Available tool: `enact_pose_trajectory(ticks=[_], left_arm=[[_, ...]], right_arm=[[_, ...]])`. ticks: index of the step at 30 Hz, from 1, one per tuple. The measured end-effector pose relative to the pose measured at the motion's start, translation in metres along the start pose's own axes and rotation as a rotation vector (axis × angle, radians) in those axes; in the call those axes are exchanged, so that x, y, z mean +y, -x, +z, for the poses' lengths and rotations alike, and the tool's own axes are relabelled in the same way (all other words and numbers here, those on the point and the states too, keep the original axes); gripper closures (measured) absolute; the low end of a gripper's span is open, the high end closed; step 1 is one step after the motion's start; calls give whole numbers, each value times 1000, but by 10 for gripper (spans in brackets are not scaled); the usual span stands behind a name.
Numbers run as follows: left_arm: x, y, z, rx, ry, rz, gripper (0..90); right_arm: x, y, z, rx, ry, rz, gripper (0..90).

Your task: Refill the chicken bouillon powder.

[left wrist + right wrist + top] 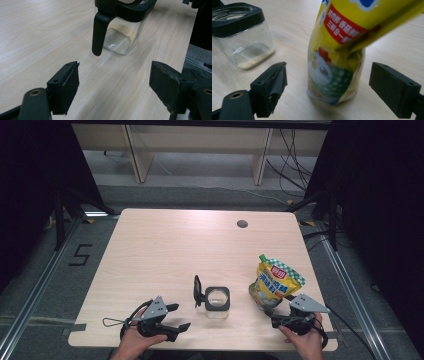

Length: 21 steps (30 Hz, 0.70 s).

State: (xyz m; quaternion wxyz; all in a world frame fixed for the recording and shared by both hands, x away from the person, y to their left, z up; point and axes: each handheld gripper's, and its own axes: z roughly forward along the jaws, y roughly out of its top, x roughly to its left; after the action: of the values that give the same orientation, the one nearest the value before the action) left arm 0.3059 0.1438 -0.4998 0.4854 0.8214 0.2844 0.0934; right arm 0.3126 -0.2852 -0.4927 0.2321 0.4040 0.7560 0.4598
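Now the right gripper (328, 86) is gaping wide, gripping nothing, the yellow stand-up pouch (337, 57) standing seemingly untouched at its twelve o'clock; the left gripper (113, 86) is hanging open before the square glass jar (122, 37).

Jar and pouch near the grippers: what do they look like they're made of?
Jar: clear, glossy body, likely glass or hard plastic, since the pale powder inside shows through; its collar and flipped-up lid look like matte black plastic. Pouch: thin printed film, probably plastic laminate; it is shiny, creased and folded over at the top. Table: pale wood-grain surface, probably laminate.
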Motion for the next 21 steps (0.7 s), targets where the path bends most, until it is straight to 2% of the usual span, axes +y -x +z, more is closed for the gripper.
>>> enact_pose_trajectory(ticks=[1, 3, 4, 5, 6, 7, 11, 13, 16, 17, 20, 21], left_arm=[[0, 0, 0, 5, -4, 11, 235], [0, 1, 2, 9, 8, 14, 235], [0, 0, 1, 6, -6, 25, 235], [-1, 2, 2, 10, -15, -1, 235], [-1, 2, 2, 10, -15, -1, 235], [-1, 1, 2, 13, -16, 16, 235], [0, 2, 2, 11, -7, 14, 235], [0, 2, 2, 11, -7, 13, 235], [0, 1, 2, 15, -20, 23, 235], [0, 2, 2, 12, -22, 22, 235], [0, 3, 2, 16, -21, 23, 235], [0, 2, 3, 10, -24, 39, 235]], right_arm=[[1, 0, 3, 5, 1, 6, 157], [2, 1, 10, -1, 10, -31, 159], [3, -1, 11, -3, 7, -13, 158], [5, 1, 14, -15, 24, -53, 158], [5, 1, 14, -15, 24, -53, 158], [6, -1, 18, -28, 18, -51, 158], [7, 0, 25, -41, 19, -71, 162], [8, 1, 29, -32, 17, -64, 164], [9, 0, 33, -43, 20, -64, 167], [10, 1, 35, -58, 42, -90, 163], [11, 0, 37, -49, 27, -73, 164], [11, 0, 39, -60, 30, -76, 165]])
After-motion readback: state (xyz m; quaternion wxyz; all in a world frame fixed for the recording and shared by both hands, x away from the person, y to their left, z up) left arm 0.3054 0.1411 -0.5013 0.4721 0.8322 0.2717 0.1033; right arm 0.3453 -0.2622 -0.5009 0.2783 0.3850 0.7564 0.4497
